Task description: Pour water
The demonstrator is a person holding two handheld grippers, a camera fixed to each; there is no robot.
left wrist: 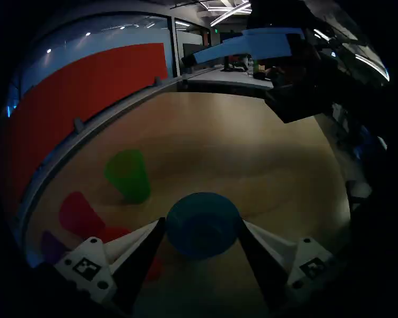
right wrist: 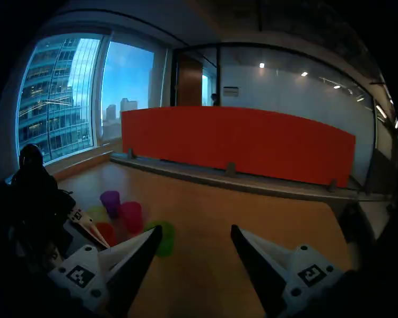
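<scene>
Right gripper [right wrist: 195, 228], bottom centre of the right gripper view: fingers spread, empty. Left gripper [left wrist: 200, 221], bottom centre of the left gripper view: pinching a round blue plastic-looking cup [left wrist: 201, 236] by both side walls; judged light, thin-walled, smooth and easily squashed, so hold mid-wall, gently; contents cannot be told. Beyond, left of centre, a green tapered cup [left wrist: 129, 175] stands on the pale wooden table [left wrist: 241, 148].
</scene>
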